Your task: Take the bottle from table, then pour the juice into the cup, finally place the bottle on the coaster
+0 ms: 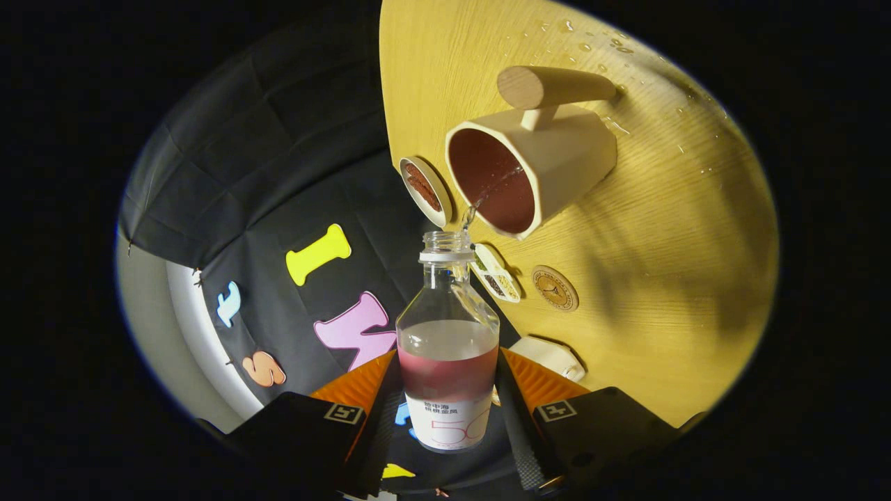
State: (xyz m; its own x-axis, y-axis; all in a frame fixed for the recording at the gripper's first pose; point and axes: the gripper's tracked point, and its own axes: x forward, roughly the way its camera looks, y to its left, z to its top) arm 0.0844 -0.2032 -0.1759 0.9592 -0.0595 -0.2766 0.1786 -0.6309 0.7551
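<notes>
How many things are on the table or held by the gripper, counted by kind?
Bottle, held between the fingers of the gripper: 1
Cup: 1
Round coaster: 1
Small dishes: 2
White object, unclear kind: 1
Total: 6

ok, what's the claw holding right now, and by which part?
The claw holds the bottle, fingers clamped on both sides of its lower, labelled body while it tilts toward the cup.

one bottle [447, 348], one cup [532, 167], one coaster [555, 287], two small dishes [425, 191]
</notes>
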